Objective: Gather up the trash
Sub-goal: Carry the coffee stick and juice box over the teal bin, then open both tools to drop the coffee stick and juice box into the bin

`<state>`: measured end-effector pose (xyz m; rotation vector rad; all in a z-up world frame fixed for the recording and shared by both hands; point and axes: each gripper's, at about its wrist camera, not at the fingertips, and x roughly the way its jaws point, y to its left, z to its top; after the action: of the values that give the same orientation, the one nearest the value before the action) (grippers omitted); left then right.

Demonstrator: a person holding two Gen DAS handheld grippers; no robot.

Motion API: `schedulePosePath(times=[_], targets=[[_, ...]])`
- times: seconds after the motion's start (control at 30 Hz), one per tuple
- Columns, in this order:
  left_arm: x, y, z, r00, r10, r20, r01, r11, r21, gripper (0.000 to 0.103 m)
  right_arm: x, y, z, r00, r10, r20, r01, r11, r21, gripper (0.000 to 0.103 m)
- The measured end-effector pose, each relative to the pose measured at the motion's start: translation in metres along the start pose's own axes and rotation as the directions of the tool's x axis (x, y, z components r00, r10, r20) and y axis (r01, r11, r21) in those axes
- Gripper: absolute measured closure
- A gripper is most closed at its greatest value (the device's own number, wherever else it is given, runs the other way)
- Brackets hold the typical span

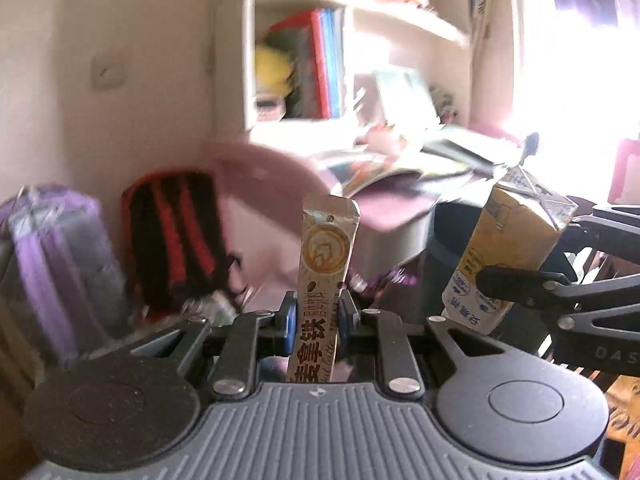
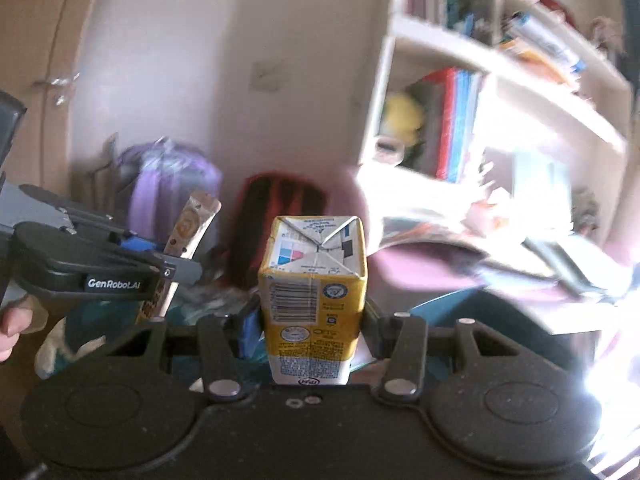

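A long beige coffee stick sachet (image 1: 325,276) stands upright between the blue pads of my left gripper (image 1: 316,316), which is shut on it. My right gripper (image 2: 312,320) is shut on a yellow and white drink carton (image 2: 314,292), held upright. In the left wrist view the same carton (image 1: 504,256) appears at the right, clamped by the right gripper's black fingers (image 1: 516,280). The right wrist view shows the left gripper (image 2: 164,268) at the left with the sachet (image 2: 188,236) tilted in it. A dark teal bin (image 1: 452,264) stands behind the carton.
The background is blurred. A white bookshelf (image 2: 500,80) with books rises at the right, above a desk (image 2: 480,236) piled with papers. A red and black backpack (image 1: 172,240) and a purple bag (image 1: 52,248) stand by the wall. A hand (image 2: 12,328) grips the left tool.
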<state>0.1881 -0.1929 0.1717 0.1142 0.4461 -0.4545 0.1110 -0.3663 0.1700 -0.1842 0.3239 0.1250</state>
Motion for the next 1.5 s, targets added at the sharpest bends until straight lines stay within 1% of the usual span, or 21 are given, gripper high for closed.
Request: schedulePosePath(times=[0.1,0.23,0.33,0.43,0.57,0.67,0.8,0.87,0.97,1.03,1.1,1.17,1.23,1.3,1.4,1.5], targets=[[0.005,-0.029,0.026,0.999,-0.030,0.029,0.030,0.999,0.018,0.084,-0.010,-0.032,0.012,0.998,-0.061,0.027,0.060,0.998,0.029,0.054],[0.011,-0.065,0.052,0.994,-0.065,0.085,0.061,0.997,0.050,0.084,-0.020,-0.075,0.022,0.986,-0.158,0.048,0.155,0.986,0.057,0.054],[0.023,-0.091,0.071,0.990,-0.101,0.102,0.096,0.994,0.055,0.084,-0.020,-0.100,0.019,0.979,-0.202,0.029,0.199,0.977,0.079,0.054],[0.043,-0.113,0.082,0.987,-0.138,0.084,0.134,0.990,0.048,0.084,-0.012,-0.123,0.008,0.975,-0.220,-0.017,0.220,0.970,0.105,0.054],[0.072,-0.140,0.090,0.983,-0.182,0.035,0.181,0.983,0.035,0.084,0.007,-0.146,-0.015,0.970,-0.221,-0.099,0.234,0.962,0.142,0.054],[0.096,-0.157,0.091,0.979,-0.201,-0.008,0.201,0.979,0.035,0.084,0.023,-0.159,-0.029,0.968,-0.192,-0.161,0.218,0.963,0.161,0.054],[0.132,-0.175,0.085,0.976,-0.202,-0.080,0.206,0.977,0.045,0.084,0.042,-0.167,-0.047,0.956,-0.180,-0.231,0.220,0.962,0.161,0.054],[0.149,-0.184,0.079,0.978,-0.182,-0.106,0.189,0.980,0.063,0.084,0.051,-0.170,-0.056,0.950,-0.177,-0.259,0.222,0.963,0.156,0.054],[0.169,-0.191,0.070,0.968,-0.194,-0.159,0.209,0.975,0.079,0.084,0.060,-0.171,-0.067,0.941,-0.169,-0.294,0.220,0.964,0.148,0.054],[0.183,-0.195,0.065,0.963,-0.184,-0.196,0.204,0.975,0.088,0.084,0.066,-0.170,-0.070,0.934,-0.166,-0.315,0.216,0.968,0.131,0.054],[0.196,-0.196,0.059,0.957,-0.173,-0.234,0.198,0.977,0.085,0.084,0.067,-0.165,-0.069,0.937,-0.165,-0.309,0.205,0.974,0.102,0.054],[0.204,-0.196,0.052,0.947,-0.172,-0.271,0.201,0.976,0.080,0.084,0.072,-0.163,-0.068,0.925,-0.178,-0.335,0.216,0.973,0.080,0.054],[0.213,-0.196,0.046,0.934,-0.166,-0.315,0.202,0.976,0.082,0.084,0.079,-0.163,-0.070,0.915,-0.173,-0.364,0.216,0.973,0.080,0.054],[0.220,-0.196,0.041,0.925,-0.165,-0.342,0.203,0.976,0.077,0.083,0.084,-0.163,-0.071,0.906,-0.173,-0.387,0.218,0.973,0.076,0.053],[0.228,-0.196,0.033,0.908,-0.168,-0.384,0.210,0.975,0.069,0.083,0.088,-0.163,-0.073,0.900,-0.156,-0.407,0.206,0.975,0.082,0.052],[0.231,-0.196,0.028,0.902,-0.175,-0.396,0.217,0.974,0.064,0.082,0.088,-0.164,-0.073,0.899,-0.151,-0.412,0.204,0.975,0.089,0.053]])
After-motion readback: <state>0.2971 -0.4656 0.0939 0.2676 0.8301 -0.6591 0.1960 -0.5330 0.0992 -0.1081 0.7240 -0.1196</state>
